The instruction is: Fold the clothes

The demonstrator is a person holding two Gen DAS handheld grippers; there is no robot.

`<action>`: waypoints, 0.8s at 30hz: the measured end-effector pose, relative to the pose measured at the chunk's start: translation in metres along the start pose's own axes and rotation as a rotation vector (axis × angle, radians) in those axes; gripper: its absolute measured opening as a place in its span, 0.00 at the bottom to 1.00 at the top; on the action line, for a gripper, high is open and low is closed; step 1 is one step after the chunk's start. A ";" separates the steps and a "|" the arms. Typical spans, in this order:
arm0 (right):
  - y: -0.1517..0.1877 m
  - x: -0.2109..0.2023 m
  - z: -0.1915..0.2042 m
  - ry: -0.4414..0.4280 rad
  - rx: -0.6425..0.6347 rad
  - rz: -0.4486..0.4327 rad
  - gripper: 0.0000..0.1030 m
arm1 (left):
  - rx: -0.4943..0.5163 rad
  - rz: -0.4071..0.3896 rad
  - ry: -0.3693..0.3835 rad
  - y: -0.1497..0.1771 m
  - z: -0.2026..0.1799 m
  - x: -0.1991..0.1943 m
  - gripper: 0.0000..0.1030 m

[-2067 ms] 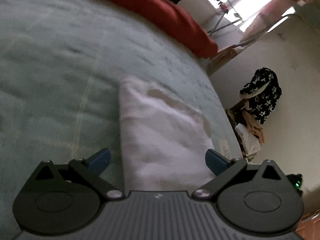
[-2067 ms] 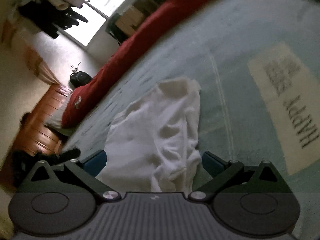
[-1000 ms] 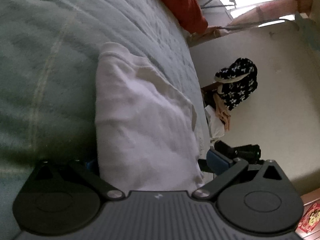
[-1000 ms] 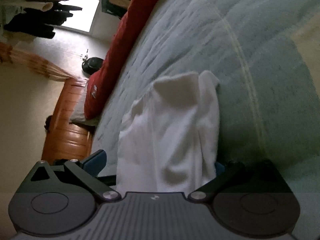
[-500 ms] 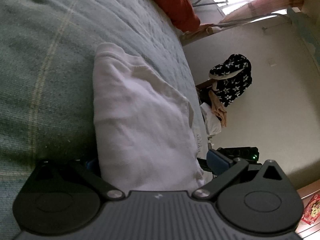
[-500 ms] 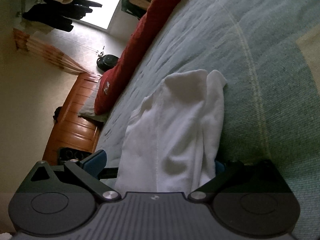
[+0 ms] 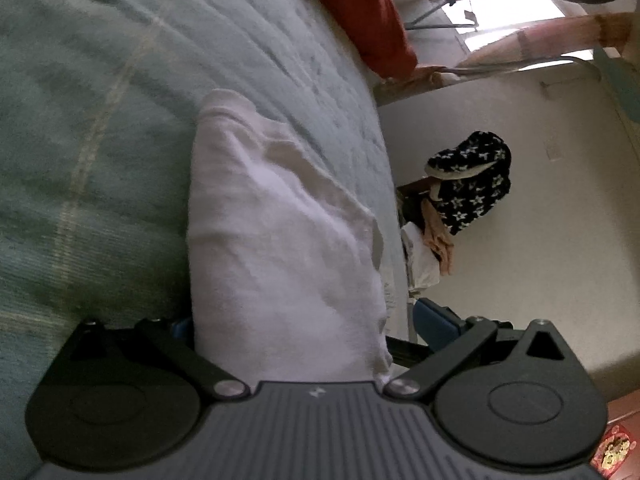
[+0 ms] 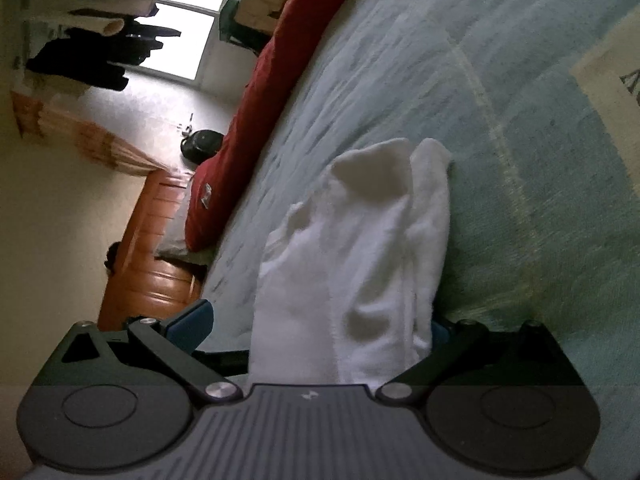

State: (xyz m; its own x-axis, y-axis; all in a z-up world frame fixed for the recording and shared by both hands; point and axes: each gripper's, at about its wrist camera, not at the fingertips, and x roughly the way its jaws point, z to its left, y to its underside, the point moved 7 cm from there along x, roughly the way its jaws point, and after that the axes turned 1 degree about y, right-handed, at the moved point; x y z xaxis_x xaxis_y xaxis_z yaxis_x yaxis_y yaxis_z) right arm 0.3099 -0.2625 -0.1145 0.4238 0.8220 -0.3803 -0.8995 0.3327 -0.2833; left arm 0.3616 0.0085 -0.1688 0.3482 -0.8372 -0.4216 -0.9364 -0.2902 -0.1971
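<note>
A white garment [image 7: 280,248] lies folded into a long strip on the pale green bedspread [image 7: 100,140], close to the bed's edge. My left gripper [image 7: 308,322] is open at one end of it. The cloth fills the gap between its blue pads [image 7: 434,318], and the left pad is mostly hidden behind the fabric. In the right wrist view the same white garment [image 8: 352,260] is rumpled, with a raised far end. My right gripper [image 8: 316,326] is open astride its other end, the right pad tucked behind the cloth's edge against the bedspread [image 8: 520,200].
A red cushion [image 7: 360,12] runs along the bed's far side, also the red cushion [image 8: 256,100]. A black star-patterned garment [image 7: 468,180] hangs by the wall. Beyond the bed are a wooden board [image 8: 152,248], dark hanging clothes [image 8: 88,52] and a printed beige patch [image 8: 612,92].
Both grippers came down low and closed in on the garment's ends, so it now fills both gaps and hides one pad of each. In the last half second they barely moved.
</note>
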 end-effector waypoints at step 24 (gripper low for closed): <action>0.043 0.064 0.106 -0.043 -0.128 0.138 1.00 | 0.065 -0.149 -0.016 -0.007 0.004 -0.144 0.99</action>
State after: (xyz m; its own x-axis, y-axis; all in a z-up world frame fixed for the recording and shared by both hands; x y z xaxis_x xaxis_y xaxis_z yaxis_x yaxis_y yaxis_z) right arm 0.2867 -0.1466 -0.0580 0.2898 0.8756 -0.3864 -0.9267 0.1558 -0.3421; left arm 0.3179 0.1326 -0.1099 0.4840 -0.7796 -0.3974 -0.8699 -0.3794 -0.3151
